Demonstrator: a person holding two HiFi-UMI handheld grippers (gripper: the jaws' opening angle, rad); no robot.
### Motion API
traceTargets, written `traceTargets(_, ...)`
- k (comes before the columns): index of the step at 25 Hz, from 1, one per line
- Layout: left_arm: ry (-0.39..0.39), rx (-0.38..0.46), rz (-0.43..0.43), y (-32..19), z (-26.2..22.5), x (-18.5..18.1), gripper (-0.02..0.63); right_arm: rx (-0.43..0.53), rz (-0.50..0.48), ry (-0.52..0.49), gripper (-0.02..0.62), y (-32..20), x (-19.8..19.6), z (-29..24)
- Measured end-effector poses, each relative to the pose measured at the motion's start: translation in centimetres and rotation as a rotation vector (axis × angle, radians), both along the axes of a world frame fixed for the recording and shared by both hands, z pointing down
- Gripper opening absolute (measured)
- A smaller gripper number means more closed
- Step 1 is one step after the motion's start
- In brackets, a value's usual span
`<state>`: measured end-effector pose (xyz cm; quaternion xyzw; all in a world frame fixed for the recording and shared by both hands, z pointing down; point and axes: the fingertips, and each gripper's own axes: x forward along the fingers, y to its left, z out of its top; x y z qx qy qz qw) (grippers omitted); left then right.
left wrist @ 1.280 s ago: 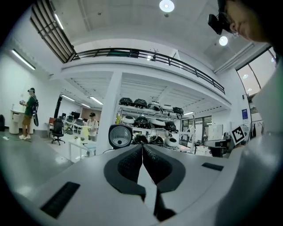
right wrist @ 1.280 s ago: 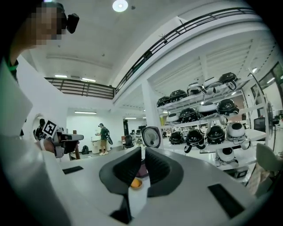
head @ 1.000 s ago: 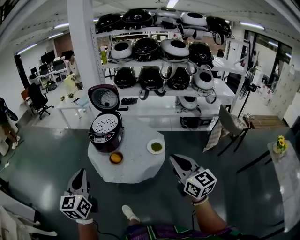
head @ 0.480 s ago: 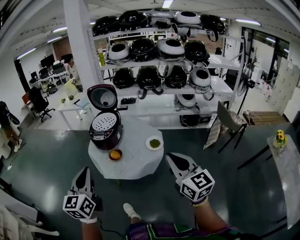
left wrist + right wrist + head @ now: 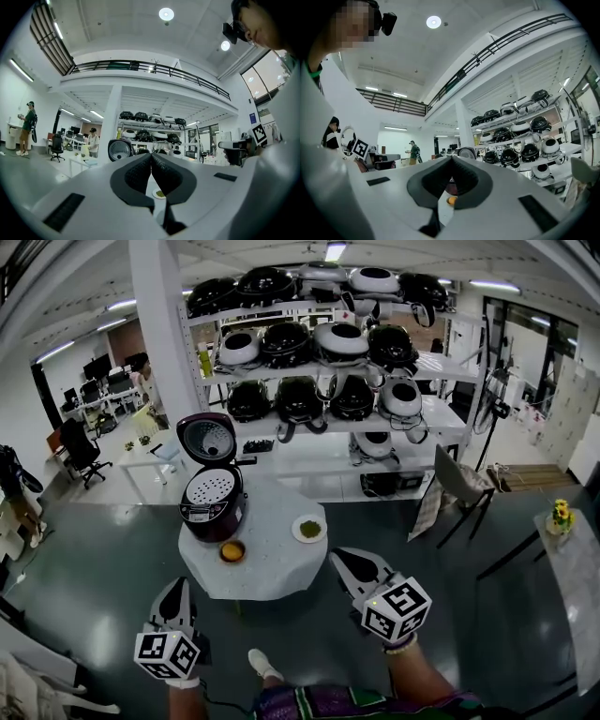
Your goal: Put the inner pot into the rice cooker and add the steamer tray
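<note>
Left tool (image 5: 176,589) and right tool (image 5: 341,559): clamped fully together, holding nothing, touching nothing, hanging level off the desk (image 5: 267,573) at its 7 and 5 o'clock. At the desk's 10 o'clock, rice cooker (image 5: 212,507), lid (image 5: 208,438) up, perforated steamer tray (image 5: 210,487) already seated on top. Inner pot presumably beneath, hidden. Looks finished; next, at most a check of the tray's seating.

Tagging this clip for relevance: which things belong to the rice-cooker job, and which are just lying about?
Job: open rice cooker; steamer tray in its top; left gripper and right gripper, both shut, empty.
Lying about: orange bowl and plate of something green on the table; shelves of other cookers.
</note>
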<state>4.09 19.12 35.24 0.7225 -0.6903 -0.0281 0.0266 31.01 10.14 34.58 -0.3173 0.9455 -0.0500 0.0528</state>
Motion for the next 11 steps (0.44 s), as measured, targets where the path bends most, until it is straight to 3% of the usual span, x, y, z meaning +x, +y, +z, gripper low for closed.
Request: traceTargets(11,-0.017,0.002,0.024,-0.6,0.1,1.5,0.023,-0.016,0.105,-0.023,0.002,-1.3,5.0,0.4)
